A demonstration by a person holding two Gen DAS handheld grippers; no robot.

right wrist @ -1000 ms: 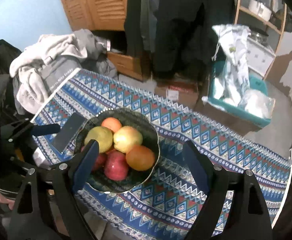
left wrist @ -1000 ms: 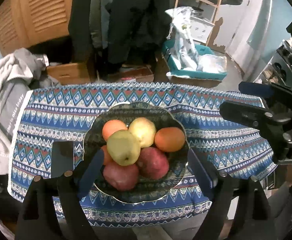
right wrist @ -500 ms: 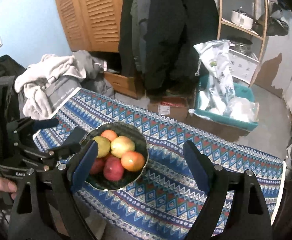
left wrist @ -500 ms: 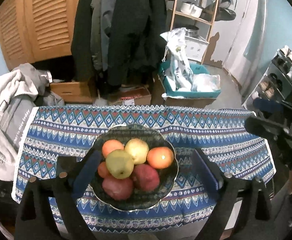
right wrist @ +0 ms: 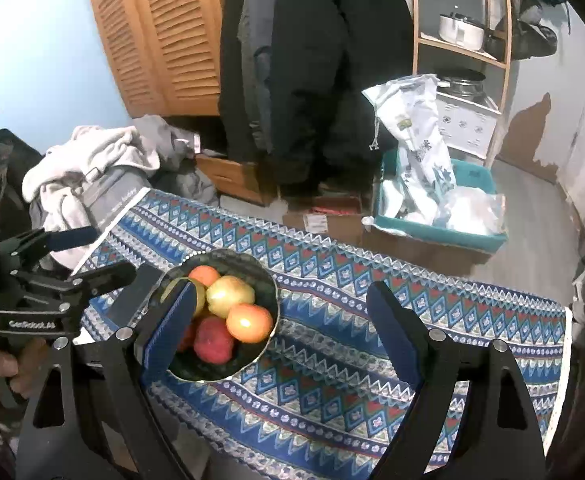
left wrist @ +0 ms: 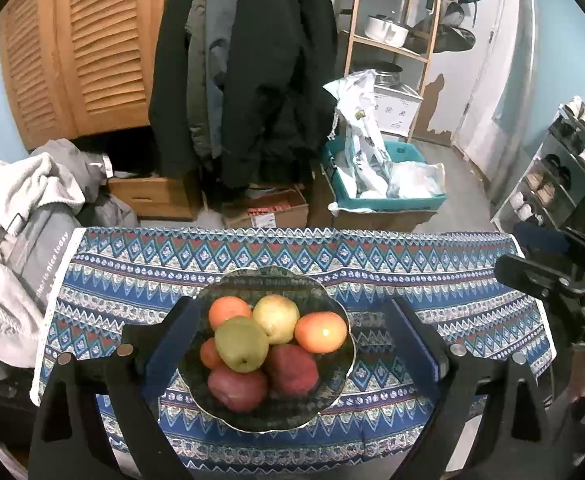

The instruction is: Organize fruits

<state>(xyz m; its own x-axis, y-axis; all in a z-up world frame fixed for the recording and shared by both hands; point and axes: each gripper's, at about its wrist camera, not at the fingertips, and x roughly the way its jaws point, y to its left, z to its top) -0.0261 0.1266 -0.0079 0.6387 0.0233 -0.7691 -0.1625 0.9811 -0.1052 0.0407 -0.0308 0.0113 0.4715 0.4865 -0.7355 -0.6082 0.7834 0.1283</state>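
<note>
Fruit (left wrist: 270,350) heaped in bowl (left wrist: 334,398), judged organized; left gripper (left wrist: 292,344) and right gripper (right wrist: 282,330) held apart, empty, above bowl.

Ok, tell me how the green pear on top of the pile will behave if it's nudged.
The green pear sits highest on the other fruit, so a nudge would probably roll it off. Its rounded, smooth-looking skin may slip between flat pads. The bowl rim should likely catch it.
</note>
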